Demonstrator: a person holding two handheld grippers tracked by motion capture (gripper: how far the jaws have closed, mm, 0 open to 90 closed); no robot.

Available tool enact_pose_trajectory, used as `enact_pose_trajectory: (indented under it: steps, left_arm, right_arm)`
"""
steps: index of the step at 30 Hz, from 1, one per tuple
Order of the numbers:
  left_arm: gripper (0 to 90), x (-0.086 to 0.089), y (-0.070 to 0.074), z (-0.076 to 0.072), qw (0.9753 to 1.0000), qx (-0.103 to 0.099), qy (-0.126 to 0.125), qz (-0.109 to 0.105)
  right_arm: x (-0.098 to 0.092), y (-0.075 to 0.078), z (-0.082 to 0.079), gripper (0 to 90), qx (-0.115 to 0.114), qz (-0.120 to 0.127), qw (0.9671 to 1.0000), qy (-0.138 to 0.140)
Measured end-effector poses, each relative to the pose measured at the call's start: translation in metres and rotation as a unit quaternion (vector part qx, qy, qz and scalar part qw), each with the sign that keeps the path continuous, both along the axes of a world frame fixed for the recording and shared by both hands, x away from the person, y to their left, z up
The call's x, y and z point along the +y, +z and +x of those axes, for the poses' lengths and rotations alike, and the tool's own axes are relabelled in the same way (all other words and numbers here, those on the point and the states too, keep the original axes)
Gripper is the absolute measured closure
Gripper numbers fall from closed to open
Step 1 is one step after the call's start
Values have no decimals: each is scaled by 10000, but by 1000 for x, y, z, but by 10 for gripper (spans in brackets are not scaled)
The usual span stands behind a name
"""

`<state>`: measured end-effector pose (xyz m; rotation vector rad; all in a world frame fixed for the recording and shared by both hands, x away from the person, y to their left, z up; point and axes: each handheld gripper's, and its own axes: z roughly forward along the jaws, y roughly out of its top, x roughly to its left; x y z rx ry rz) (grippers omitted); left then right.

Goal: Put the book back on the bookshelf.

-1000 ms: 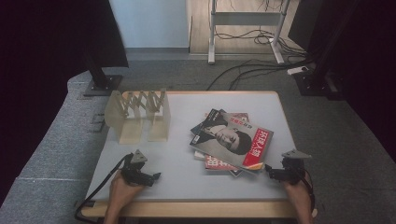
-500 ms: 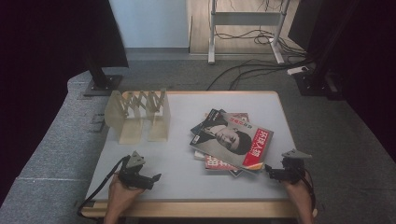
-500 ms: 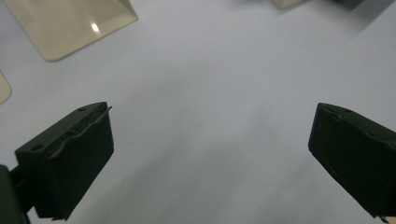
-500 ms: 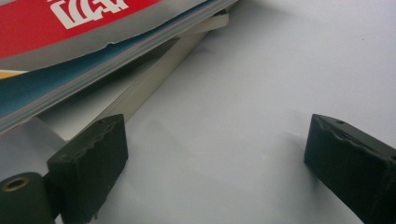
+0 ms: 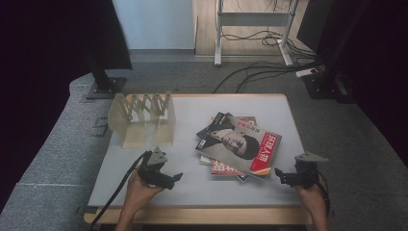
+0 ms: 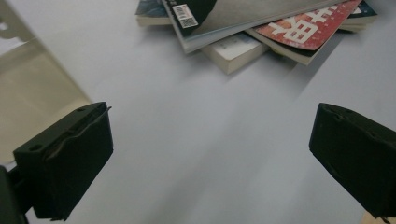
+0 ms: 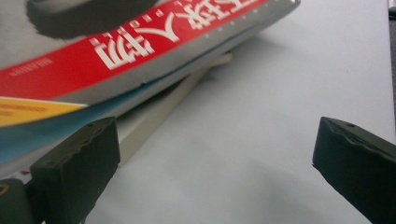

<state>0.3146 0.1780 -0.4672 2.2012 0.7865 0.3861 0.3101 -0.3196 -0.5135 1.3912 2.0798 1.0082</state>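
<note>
Stack of magazines (image 5: 238,147) sits on the table (image 5: 192,192), right of centre, closer to the right edge than the left, roughly midway between far and near edges. Loose, skewed pile: several issues fanned at different angles. Top magazine (image 5: 243,144) is the largest, grey glossy cover with a dark portrait, a red band with white characters along its near-right edge, and a yellow patch at the near corner. Barcode label on its left end, seen in the left gripper view (image 6: 184,14). Under it a red-covered issue (image 5: 223,168) sticks out toward the near edge, plus a thicker pale-edged book (image 6: 233,51). Top cover overhangs the pile, and its corner floats above the table in the right gripper view.

Left gripper (image 5: 175,177): near edge, left half, jaws wide apart, empty, pointed at the stack but well apart from it.

Right gripper (image 5: 279,174): near right corner, jaws wide apart, empty, just beside the overhanging red corner, not touching.

Wooden folding rack (image 5: 144,118) stands near the far left corner.
</note>
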Motion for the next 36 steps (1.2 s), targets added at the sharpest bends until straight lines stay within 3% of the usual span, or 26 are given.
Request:
enact_pose_trajectory:
  steps: [5,14,20,23,31,33,36]
  left_arm:
    - [0,-13,-2,15,9996,212,-150,-113]
    - [0,-21,1,36,9976,465,-334,-385]
    - [0,-28,3,46,9972,481,-458,-346]
    - [0,-31,3,51,9962,530,-519,-452]
    - [0,-42,6,66,9955,509,-659,-458]
    - [0,-44,5,69,9947,508,-698,-555]
    - [0,-49,3,74,9953,481,-729,-415]
  right_arm:
    - [2,5,1,0,-25,70,9999,96]
    - [6,12,4,0,-73,109,9998,169]
    - [10,15,8,0,-126,101,9995,280]
    - [13,16,10,0,-146,98,9994,302]
    - [19,18,17,0,-153,36,9992,367]
    - [20,18,19,0,-148,7,9992,375]
    - [23,19,23,0,-161,-32,9991,382]
